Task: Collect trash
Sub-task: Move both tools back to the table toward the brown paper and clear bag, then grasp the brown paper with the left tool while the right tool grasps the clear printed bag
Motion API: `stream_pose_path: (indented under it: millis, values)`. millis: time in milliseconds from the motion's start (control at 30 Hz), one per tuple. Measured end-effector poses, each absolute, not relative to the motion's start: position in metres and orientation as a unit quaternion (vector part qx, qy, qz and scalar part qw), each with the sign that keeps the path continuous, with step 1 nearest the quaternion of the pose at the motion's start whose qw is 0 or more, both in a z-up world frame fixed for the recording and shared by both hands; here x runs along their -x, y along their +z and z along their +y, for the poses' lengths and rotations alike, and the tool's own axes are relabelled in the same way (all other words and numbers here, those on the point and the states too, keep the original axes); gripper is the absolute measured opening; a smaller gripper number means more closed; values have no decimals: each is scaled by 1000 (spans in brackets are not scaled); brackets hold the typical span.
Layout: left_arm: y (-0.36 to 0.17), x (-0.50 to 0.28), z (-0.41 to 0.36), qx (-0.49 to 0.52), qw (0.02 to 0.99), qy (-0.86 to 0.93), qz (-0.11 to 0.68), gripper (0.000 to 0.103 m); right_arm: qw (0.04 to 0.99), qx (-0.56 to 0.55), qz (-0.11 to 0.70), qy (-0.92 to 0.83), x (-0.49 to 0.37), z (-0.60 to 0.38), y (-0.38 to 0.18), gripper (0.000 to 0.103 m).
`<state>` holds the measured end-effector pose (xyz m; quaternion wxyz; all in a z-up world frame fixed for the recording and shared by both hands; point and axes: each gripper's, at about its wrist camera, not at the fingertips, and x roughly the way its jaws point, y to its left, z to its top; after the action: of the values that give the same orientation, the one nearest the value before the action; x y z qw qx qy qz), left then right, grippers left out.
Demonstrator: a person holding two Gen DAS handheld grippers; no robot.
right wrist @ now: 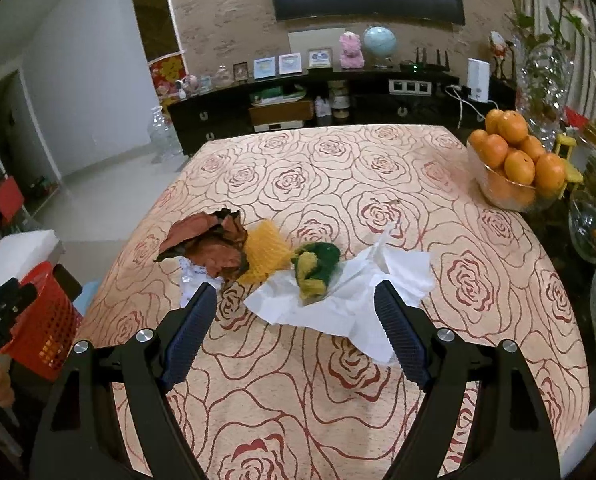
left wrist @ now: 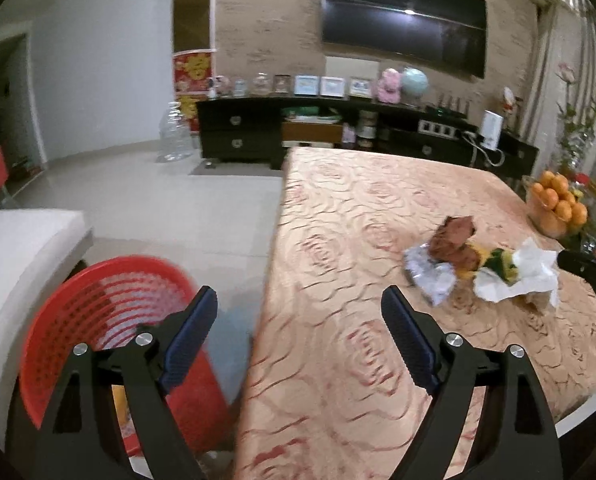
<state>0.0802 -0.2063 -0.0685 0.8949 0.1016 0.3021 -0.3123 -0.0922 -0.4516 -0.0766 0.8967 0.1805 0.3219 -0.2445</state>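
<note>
A pile of trash lies mid-table: crumpled brown paper point(right wrist: 207, 242), a yellow foam net point(right wrist: 266, 256), a green and yellow wad point(right wrist: 316, 266), white tissue point(right wrist: 354, 300) and a silvery wrapper point(left wrist: 430, 280). My right gripper point(right wrist: 295, 294) is open just short of the tissue, nothing between its fingers. My left gripper point(left wrist: 300, 294) is open at the table's left edge, straddling table and red basket point(left wrist: 109, 320), empty. The brown paper point(left wrist: 456, 240) and tissue point(left wrist: 526, 276) lie to its right. The basket point(right wrist: 43, 320) stands on the floor left of the table.
A glass bowl of oranges point(right wrist: 512, 160) and glassware point(right wrist: 592, 228) crowd the table's right side. The rose-patterned tablecloth point(right wrist: 338, 176) covers the table. A white seat point(left wrist: 21, 248) stands beside the basket. A dark sideboard point(left wrist: 338, 136) lines the far wall.
</note>
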Motion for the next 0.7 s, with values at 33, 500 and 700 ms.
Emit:
stream_pose_path:
  millis: [33,500,700]
  values:
    - [-68,-80,-214,-105,892,-319,302,81,896,-184,321,-246,94,-454,-77,78]
    - [-86,-88,-363,-143,839,-408,330,83,879,-231,319,-268,114,-489,-89,78]
    - [-102,-98,-409,-161,823,-420,347,83,875,-248,320,-266,115,-499,-96,78]
